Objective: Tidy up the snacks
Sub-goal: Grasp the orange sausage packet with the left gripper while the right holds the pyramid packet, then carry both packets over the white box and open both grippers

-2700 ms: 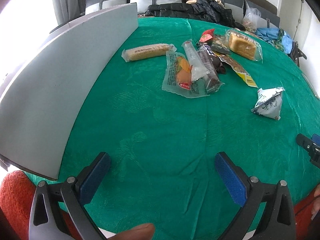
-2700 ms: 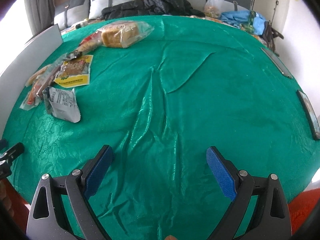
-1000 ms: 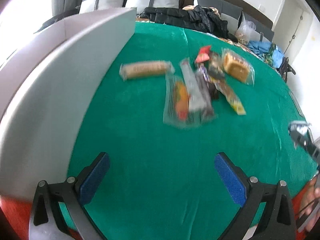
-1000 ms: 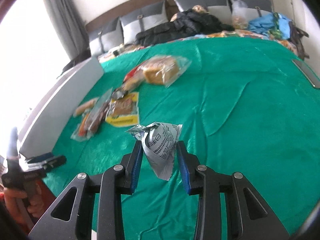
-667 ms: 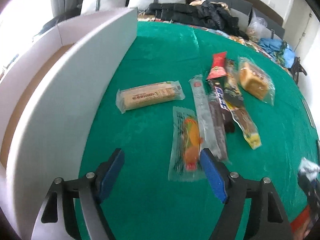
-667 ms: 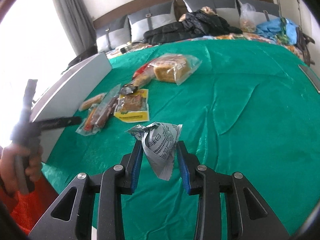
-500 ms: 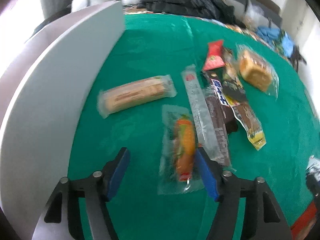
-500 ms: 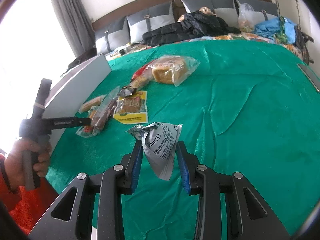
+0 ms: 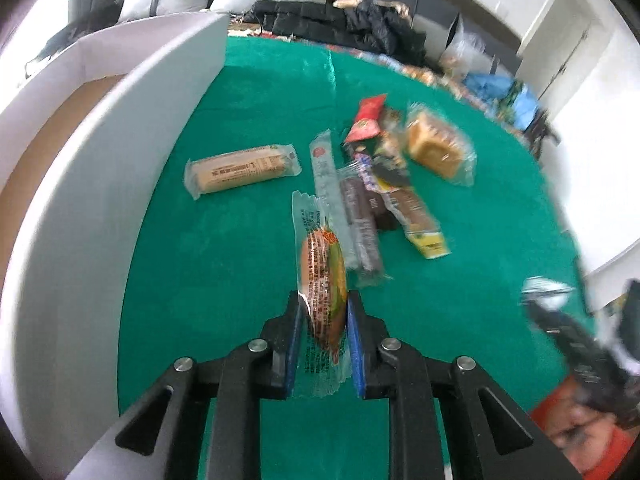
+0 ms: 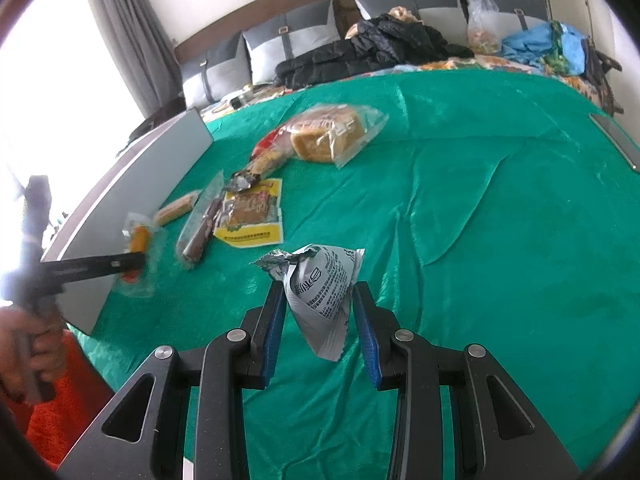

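Observation:
My left gripper (image 9: 323, 300) has its jaws closing, and its blue pads press on a clear packet with an orange snack (image 9: 322, 272), lifted off the green cloth (image 9: 224, 280). The right wrist view shows the same packet (image 10: 138, 240) held up beside the white box (image 10: 140, 184). My right gripper (image 10: 319, 292) is shut on a silver-grey printed packet (image 10: 324, 272), held above the cloth. The other snacks lie in a cluster: a biscuit roll (image 9: 242, 168), dark bars (image 9: 360, 220), a yellow-edged packet (image 9: 420, 220), a red packet (image 9: 366, 118) and wrapped bread (image 9: 438, 150).
The white box (image 9: 100, 152) with a brown floor stands along the left edge of the cloth. A black jacket (image 10: 372, 50), cushions and bags lie at the far end. A person's hand in an orange sleeve (image 10: 36, 344) holds the left gripper's handle.
The left gripper moved in over the snack pile, shut its wide-open jaws on the orange snack packet and raised it. The right gripper stayed still with the silver packet.

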Available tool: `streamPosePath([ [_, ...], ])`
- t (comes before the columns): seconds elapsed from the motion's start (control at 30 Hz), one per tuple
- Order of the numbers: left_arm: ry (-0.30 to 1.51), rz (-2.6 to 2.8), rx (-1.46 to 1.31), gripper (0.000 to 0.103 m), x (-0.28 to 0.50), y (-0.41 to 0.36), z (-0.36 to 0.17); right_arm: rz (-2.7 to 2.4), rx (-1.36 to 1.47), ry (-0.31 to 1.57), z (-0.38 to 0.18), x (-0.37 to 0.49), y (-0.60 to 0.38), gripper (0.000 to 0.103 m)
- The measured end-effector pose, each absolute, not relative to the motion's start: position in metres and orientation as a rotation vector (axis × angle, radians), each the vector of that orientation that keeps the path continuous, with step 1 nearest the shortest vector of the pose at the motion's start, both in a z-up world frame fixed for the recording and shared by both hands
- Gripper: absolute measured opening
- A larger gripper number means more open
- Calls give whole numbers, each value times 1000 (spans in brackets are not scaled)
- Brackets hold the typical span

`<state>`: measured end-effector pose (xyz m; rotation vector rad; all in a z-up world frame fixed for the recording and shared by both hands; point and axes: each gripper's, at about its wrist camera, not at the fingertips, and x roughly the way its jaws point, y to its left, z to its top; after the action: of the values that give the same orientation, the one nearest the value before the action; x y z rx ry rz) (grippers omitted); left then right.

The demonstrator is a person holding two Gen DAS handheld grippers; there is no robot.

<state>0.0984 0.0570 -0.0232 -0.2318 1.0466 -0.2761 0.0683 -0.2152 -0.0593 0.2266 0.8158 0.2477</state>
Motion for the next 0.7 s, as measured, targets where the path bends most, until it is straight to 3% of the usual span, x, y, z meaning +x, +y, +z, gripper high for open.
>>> streamPosePath([
  [0.17,955,-314,-382,20,81,101,27,319,194,812,-42,69,-184,36],
  [0.47,863,-30,-319,22,94,246,77,744,75,705,74,99,6,36],
  [0.53,882,75,-252,24,100,269,74,818,81,747,87,115,56,45],
  [0.6,914,198,-214,49,101,291,68,840,100,817,91,133,93,69],
  [0.63,918,243,-214,74,96,301,67,836,123,834,94,142,104,67],
  [0.67,887,289,-226,84,87,312,68,818,147,837,97,147,107,67],
  [0.7,861,299,-237,85,78,318,69,808,170,831,101,149,103,67],
])
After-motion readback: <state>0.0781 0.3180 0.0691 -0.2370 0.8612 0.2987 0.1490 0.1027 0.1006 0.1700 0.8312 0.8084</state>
